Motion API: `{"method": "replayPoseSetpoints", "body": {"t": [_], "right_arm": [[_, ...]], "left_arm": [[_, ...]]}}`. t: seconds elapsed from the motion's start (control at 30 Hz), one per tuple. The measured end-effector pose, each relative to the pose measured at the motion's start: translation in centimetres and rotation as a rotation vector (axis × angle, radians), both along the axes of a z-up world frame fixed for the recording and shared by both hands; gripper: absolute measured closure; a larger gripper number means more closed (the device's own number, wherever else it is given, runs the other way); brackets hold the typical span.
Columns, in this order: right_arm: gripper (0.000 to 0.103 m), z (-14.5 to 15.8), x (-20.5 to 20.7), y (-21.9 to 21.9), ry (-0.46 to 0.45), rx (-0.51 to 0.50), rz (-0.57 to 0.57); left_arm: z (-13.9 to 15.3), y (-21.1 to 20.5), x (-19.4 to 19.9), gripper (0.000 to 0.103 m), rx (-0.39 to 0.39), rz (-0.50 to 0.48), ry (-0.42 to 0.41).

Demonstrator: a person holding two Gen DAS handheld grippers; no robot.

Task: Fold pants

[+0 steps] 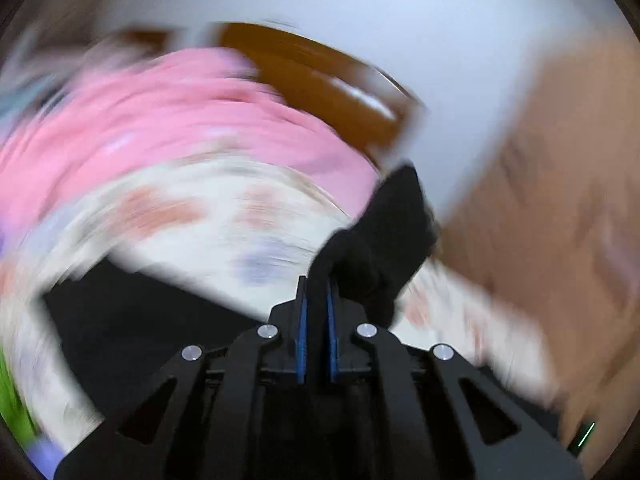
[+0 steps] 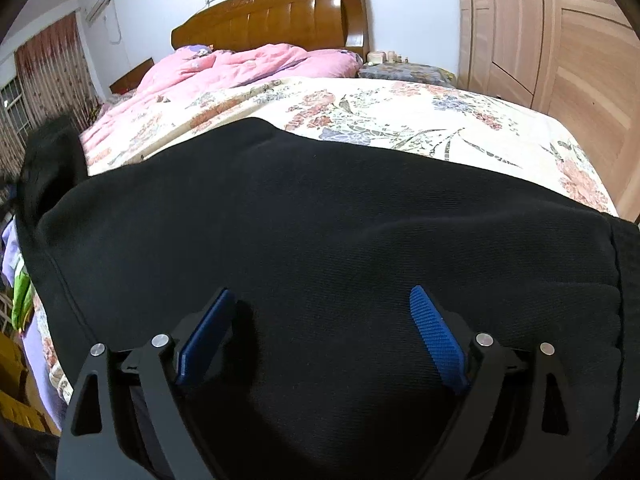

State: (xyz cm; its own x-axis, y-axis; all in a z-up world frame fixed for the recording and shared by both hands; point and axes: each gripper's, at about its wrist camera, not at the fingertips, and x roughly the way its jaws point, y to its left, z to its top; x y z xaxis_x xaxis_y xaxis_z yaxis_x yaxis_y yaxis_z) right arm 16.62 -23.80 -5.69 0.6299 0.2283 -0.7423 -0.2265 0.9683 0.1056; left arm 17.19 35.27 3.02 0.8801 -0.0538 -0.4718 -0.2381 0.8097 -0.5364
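The black pants (image 2: pixel 320 220) lie spread across the floral bedspread (image 2: pixel 440 120), filling most of the right wrist view. My right gripper (image 2: pixel 322 300) hovers low over the fabric, jaws wide open, blue pads (image 2: pixel 438 338) apart and nothing pinched between them. In the blurred left wrist view my left gripper (image 1: pixel 317 286) is shut on a bunched fold of the black pants (image 1: pixel 380 240), which sticks up past the fingertips. At the left edge of the right wrist view a raised flap of the pants (image 2: pixel 52 160) stands up off the bed.
A pink quilt (image 2: pixel 240 68) is heaped at the head of the bed before a wooden headboard (image 2: pixel 280 12). Wooden wardrobe doors (image 2: pixel 560 60) line the right side. A nightstand (image 2: pixel 404 68) sits by the headboard. Curtains (image 2: pixel 52 60) hang at the left.
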Motion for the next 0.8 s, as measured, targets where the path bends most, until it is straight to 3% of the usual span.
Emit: {"method": "replayPoseSetpoints", "body": {"t": [0.1, 0.13, 0.17, 0.23, 0.3, 0.37, 0.5, 0.6, 0.7, 0.8], "right_arm": [[0.013, -0.1, 0.1, 0.5, 0.006, -0.034, 0.008], [0.013, -0.1, 0.1, 0.6, 0.008, -0.043, 0.009], [0.013, -0.1, 0.1, 0.7, 0.017, -0.050, 0.009], [0.016, 0.4, 0.2, 0.9, 0.052, -0.059, -0.001], [0.024, 2.4, 0.4, 1.5, 0.076, 0.034, 0.038], [0.025, 5.0, 1.1, 3.5, 0.044, 0.103, 0.133], [0.025, 8.7, 5.0, 12.3, -0.016, 0.123, 0.450], [0.028, 8.2, 9.1, 20.3, 0.018, 0.121, 0.688], [0.040, 5.8, 13.3, 28.6, 0.141, 0.098, 0.820], [0.040, 3.2, 15.5, 35.3, 0.240, 0.064, 0.914]], "left_arm": [[-6.1, 7.3, -5.2, 0.088, -0.192, 0.145, 0.069], [-7.9, 8.4, -5.8, 0.071, -0.228, 0.149, 0.107], [-9.7, 9.1, -6.4, 0.065, -0.267, 0.146, 0.138], [-11.6, 9.8, -7.4, 0.062, -0.328, 0.105, 0.098], [-11.1, 9.9, -7.6, 0.055, -0.317, 0.086, 0.057], [-10.7, 10.0, -7.5, 0.049, -0.316, 0.073, 0.025], [-10.0, 9.4, -4.8, 0.043, -0.296, 0.030, 0.006], [-11.0, 9.6, -4.2, 0.043, -0.342, 0.048, -0.006], [-11.3, 9.6, -3.9, 0.044, -0.354, 0.062, -0.021], [-11.5, 9.6, -3.6, 0.058, -0.336, 0.070, 0.015]]}}
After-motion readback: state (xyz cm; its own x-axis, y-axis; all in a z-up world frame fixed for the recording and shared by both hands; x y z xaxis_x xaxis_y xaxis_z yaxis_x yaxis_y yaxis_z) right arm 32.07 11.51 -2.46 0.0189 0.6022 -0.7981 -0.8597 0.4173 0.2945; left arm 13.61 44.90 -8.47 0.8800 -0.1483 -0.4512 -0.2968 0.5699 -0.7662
